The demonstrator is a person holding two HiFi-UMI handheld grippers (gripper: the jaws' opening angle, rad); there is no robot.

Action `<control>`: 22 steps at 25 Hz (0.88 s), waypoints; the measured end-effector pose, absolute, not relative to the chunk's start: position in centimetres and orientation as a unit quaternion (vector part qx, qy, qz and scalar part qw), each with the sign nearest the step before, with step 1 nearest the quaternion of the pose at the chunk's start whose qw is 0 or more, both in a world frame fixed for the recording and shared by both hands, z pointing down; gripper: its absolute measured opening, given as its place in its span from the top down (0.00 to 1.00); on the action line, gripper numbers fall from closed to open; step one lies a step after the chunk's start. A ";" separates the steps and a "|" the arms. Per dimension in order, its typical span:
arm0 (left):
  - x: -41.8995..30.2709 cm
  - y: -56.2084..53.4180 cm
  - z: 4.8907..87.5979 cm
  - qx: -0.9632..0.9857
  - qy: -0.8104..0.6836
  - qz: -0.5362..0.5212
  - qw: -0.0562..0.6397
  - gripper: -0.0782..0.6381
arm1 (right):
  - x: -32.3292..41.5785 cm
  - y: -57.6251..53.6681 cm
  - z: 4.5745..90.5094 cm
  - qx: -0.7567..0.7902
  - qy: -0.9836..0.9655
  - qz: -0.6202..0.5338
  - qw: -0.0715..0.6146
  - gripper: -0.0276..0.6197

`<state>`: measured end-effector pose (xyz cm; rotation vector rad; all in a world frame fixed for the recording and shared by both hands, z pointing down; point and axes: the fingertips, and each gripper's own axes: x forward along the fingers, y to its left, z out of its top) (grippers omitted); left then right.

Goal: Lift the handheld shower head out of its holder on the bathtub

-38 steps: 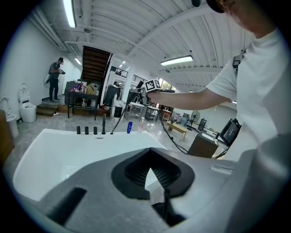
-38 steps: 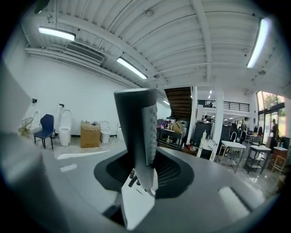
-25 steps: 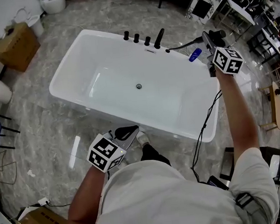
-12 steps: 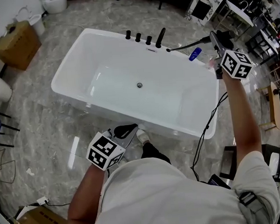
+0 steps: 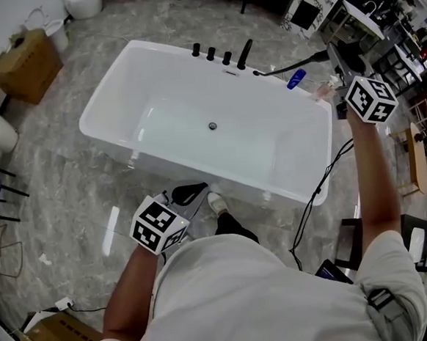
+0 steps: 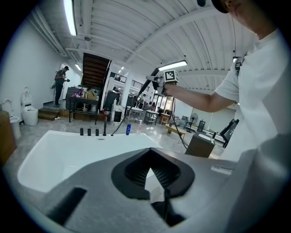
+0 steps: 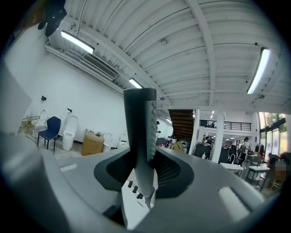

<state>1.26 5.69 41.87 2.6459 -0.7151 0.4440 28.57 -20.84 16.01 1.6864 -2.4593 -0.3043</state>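
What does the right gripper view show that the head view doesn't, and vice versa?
Only the right gripper view: the right gripper clamped on the grey stick-shaped shower head, seen close up. Only the head view: the white bathtub with its whole basin, the black hose, a blue bottle, the left gripper. Both: the held shower head and the row of black tap knobs.

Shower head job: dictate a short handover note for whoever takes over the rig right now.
Right gripper: shut on the shower head, held up beside the far right corner of the bathtub.
Left gripper: shut, empty, low by the tub's near side.
The hose runs from the head to the tub rim.
Done: head is out of its holder.
Remaining: only keep the grip.
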 end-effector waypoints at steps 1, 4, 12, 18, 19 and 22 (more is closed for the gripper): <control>1.2 5.8 41.8 0.937 -0.254 0.157 0.180 0.88 | 28.4 -20.4 15.6 0.560 -0.819 -0.104 0.070 0.73; 0.9 6.0 41.5 0.938 -0.257 0.153 0.176 0.88 | 27.8 -19.0 14.3 0.554 -0.822 -0.112 0.063 0.73; 0.4 6.8 41.3 0.940 -0.255 0.149 0.173 0.88 | 25.7 -15.2 10.9 0.538 -0.831 -0.132 0.049 0.73; 0.7 7.2 41.0 0.942 -0.250 0.147 0.169 0.88 | 24.8 -12.5 8.7 0.527 -0.836 -0.148 0.042 0.74; 0.8 7.2 40.9 0.942 -0.249 0.147 0.169 0.88 | 24.7 -12.1 8.4 0.525 -0.837 -0.150 0.041 0.73; 1.0 7.5 40.9 0.943 -0.248 0.145 0.169 0.88 | 24.2 -10.9 7.2 0.519 -0.839 -0.158 0.037 0.73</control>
